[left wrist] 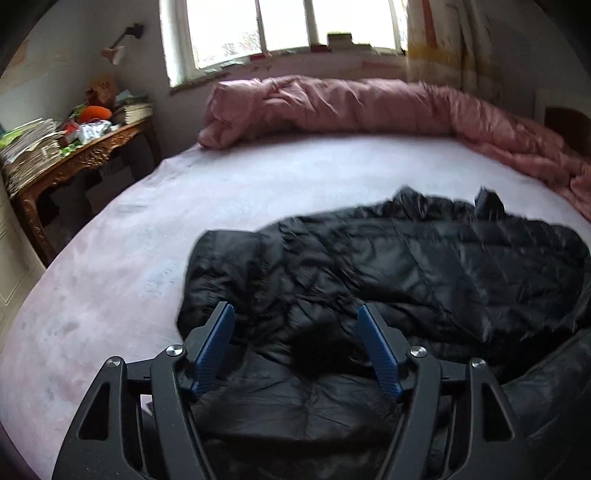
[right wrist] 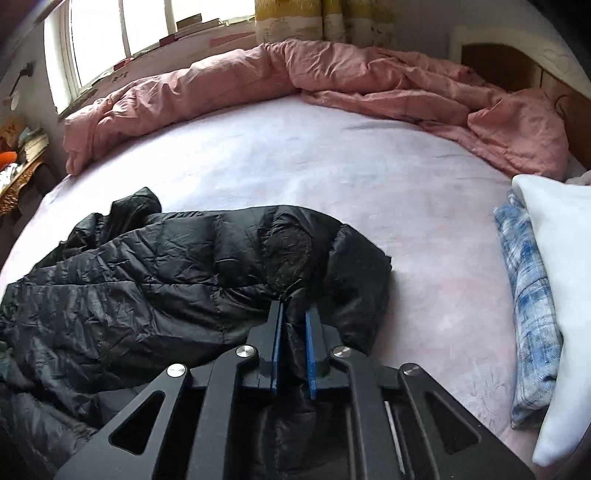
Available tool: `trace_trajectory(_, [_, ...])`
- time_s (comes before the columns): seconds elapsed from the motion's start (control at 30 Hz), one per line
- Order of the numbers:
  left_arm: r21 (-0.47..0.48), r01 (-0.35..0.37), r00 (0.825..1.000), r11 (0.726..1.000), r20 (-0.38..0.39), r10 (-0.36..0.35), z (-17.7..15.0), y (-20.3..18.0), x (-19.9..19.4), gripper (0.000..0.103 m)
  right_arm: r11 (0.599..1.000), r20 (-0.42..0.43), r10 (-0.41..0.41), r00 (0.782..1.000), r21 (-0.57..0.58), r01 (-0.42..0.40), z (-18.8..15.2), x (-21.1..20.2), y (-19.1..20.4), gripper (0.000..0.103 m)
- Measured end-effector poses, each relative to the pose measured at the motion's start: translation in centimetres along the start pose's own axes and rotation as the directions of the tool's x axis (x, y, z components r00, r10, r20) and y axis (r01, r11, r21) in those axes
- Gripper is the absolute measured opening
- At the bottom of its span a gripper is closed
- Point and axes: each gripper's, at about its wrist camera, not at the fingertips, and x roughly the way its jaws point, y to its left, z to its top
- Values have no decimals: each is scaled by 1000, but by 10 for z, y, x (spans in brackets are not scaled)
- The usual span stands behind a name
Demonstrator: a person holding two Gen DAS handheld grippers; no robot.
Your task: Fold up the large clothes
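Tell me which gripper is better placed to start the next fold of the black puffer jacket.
Right, probably: the right gripper is pinching the black puffer jacket near its edge, while the left gripper stands open above it.

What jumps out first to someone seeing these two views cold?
The black puffer jacket sprawled crumpled across the near part of the pale bed, with the right tool pinched on a fold at its near edge. The left tool hangs open above the jacket. Behind, a pink duvet is bunched along the bed's far side under the window.
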Motion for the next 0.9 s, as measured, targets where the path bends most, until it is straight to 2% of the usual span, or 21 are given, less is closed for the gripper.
trace_trajectory(0.03, [8,-4,1000,1000,-16,4,-1,-1,3,68,1000,-10,1,1000,-3,-1,0,-2,0,22])
trace_trajectory(0.07, [12,-9,999,1000,-32,9,-1,-2,8,68,1000,-19,9,1000,-14,-9,2,-9,0,31])
trace_trajectory(0.1, [6,-23,998,1000,-54,24,-1,-1,15,68,999,-20,20,1000,-24,-21,2,-14,1,44])
trace_trajectory(0.17, [-30,-79,990,996,-117,75,-3,5,32,67,997,1,48,999,-53,-48,2,-34,6,63])
trace_trajectory(0.2, [-44,-71,989,996,-133,65,-4,7,36,66,995,21,57,998,-86,-55,1,-46,11,67])
trace_trajectory(0.3, [-63,-78,988,995,-139,69,-4,12,38,63,978,-32,59,998,-200,-64,-5,-60,32,67])
trace_trajectory(0.4, [-49,-99,987,994,-135,92,-6,9,37,63,950,-123,61,991,-296,-95,-17,-54,49,67])
trace_trajectory(0.57, [-47,-92,990,995,-116,87,-7,9,33,63,952,-207,-50,977,-307,-16,-31,-5,54,67])
trace_trajectory(0.67, [-61,-63,993,996,-107,56,-8,10,30,63,958,-181,-64,981,-285,10,-32,9,55,67])
trace_trajectory(0.77, [-81,-18,995,997,-99,10,-8,14,29,63,964,-159,-63,985,-265,19,-29,5,53,67])
trace_trajectory(0.9, [-89,26,1000,996,-10,-26,-4,17,9,63,978,-95,-46,994,-208,25,-20,-19,47,68])
